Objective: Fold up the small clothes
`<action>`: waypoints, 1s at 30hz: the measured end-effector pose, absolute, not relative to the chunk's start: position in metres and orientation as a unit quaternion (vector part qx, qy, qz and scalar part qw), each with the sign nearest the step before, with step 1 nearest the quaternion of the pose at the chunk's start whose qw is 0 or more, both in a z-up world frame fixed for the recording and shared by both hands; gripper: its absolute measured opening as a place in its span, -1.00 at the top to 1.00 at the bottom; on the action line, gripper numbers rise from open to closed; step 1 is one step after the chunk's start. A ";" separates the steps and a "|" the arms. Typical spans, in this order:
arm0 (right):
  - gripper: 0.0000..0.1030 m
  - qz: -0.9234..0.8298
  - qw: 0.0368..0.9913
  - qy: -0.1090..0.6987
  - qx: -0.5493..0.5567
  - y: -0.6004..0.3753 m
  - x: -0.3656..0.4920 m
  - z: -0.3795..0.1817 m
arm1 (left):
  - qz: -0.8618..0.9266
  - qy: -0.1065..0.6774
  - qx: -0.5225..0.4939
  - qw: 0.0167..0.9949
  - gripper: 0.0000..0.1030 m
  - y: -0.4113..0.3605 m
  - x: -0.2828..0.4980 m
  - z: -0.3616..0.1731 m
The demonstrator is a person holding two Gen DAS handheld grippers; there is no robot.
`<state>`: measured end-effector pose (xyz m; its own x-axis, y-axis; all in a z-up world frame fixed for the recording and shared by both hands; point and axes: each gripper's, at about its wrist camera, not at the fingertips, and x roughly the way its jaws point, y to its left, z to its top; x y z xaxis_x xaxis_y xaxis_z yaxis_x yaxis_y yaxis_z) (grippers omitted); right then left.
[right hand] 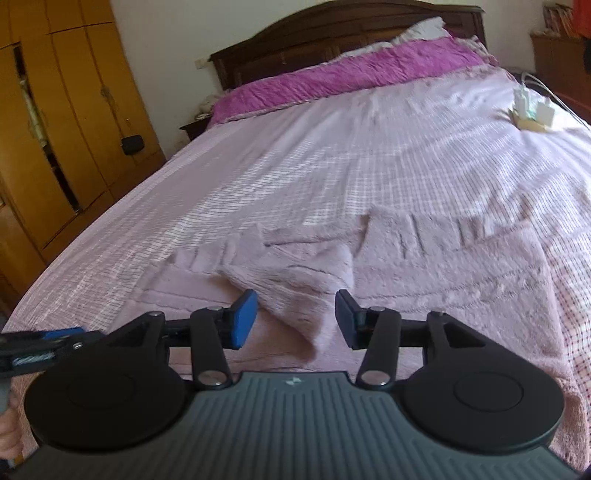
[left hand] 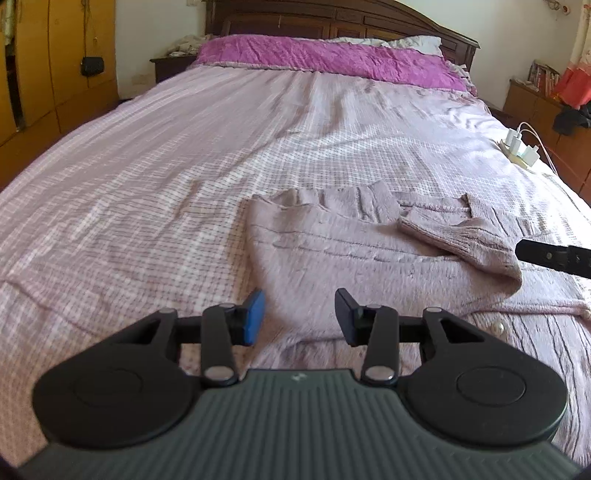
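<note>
A: How are the two grippers posed?

B: Both tilt down toward the bed. The left gripper hovers over the near left part of the sweater, its blue pads apart, with nothing clamped. The right gripper hangs over the folded sleeve, jaws apart; the sleeve lies below the gap, not pinched.

A: Where does the garment lie, and what is it made of?

B: The sweater lies flat on the near right part of the bed. It is a fuzzy pale mauve knit with ribbed edges and raised cable lines; one sleeve is folded across the body.

A: And the surroundings?

B: A checked pink sheet, a crinkled magenta cover at the far end, and a dark wooden headboard.
</note>
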<state>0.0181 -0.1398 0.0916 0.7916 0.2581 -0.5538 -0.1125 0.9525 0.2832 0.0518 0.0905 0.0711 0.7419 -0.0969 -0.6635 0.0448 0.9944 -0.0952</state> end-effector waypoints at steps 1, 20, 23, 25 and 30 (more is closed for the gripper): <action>-0.08 0.102 0.940 0.305 0.115 -0.137 0.016 0.093 | -0.041 0.360 -0.040 0.931 0.15 0.089 0.056 0.070; -0.28 0.127 0.937 0.316 0.077 -0.077 0.058 0.074 | -0.027 0.384 -0.022 0.923 0.11 0.092 0.089 0.035; -0.28 0.124 0.941 0.311 0.048 -0.064 0.066 0.070 | -0.028 0.384 -0.027 0.922 0.11 0.094 0.088 0.034; -0.28 0.119 0.943 0.310 0.028 -0.057 0.073 0.066 | -0.029 0.384 -0.027 0.922 0.11 0.094 0.088 0.034; 0.03 0.106 0.943 0.314 0.004 -0.051 0.090 0.051 | -0.030 0.384 -0.028 0.922 0.11 0.096 0.088 0.033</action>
<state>0.0902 -0.0506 0.0515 0.7800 0.2030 -0.5919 -0.1983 0.9773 0.0739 0.0883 0.0956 0.0333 0.7035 -0.0780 -0.7064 0.0344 0.9965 -0.0758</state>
